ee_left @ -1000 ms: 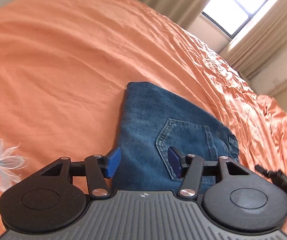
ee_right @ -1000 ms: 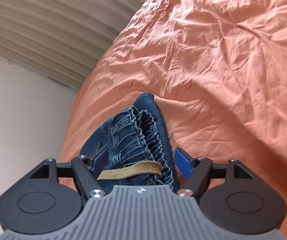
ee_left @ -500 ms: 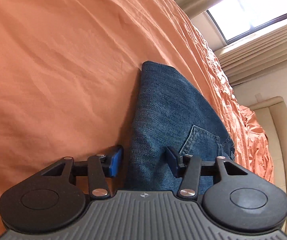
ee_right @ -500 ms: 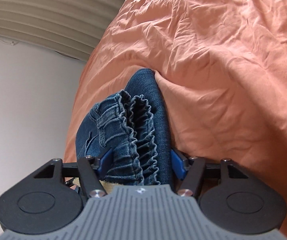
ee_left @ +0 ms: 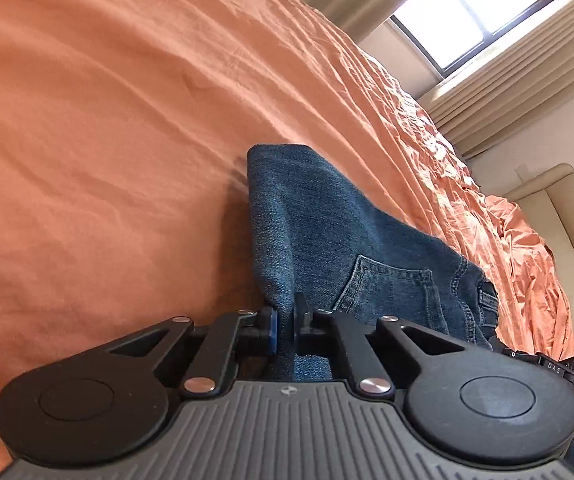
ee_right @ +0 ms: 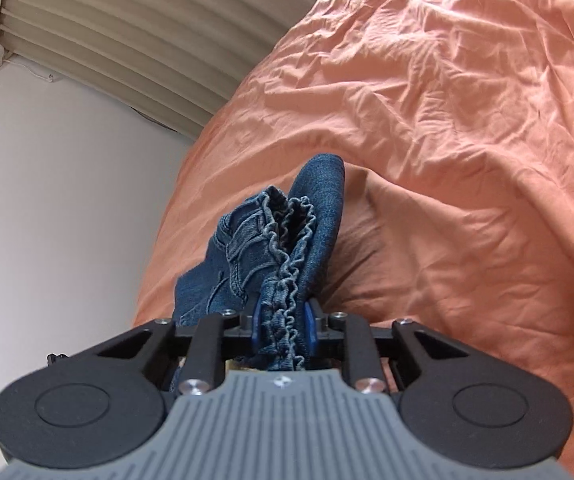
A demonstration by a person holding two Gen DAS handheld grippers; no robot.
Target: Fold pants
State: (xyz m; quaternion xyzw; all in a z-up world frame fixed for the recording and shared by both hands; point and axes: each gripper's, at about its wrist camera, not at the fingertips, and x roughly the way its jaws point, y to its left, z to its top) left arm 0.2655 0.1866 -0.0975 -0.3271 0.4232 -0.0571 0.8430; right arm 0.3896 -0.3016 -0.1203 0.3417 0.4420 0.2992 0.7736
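The pants are blue jeans, folded into a thick bundle on the orange bed sheet. A back pocket faces up in the left wrist view. My left gripper is shut on the folded edge of the jeans nearest me. In the right wrist view the jeans show their ruffled elastic waistband. My right gripper is shut on that waistband, and the fabric bunches up between the blue pads.
The orange sheet is wrinkled and covers the whole bed. A window and beige curtains stand beyond the bed. A cream headboard is at the right. A white wall lies left of the bed.
Both grippers have closed from open onto the jeans. The left one pinched the folded edge and the right one pinched the waistband. The bundle now bunches up between the pads.
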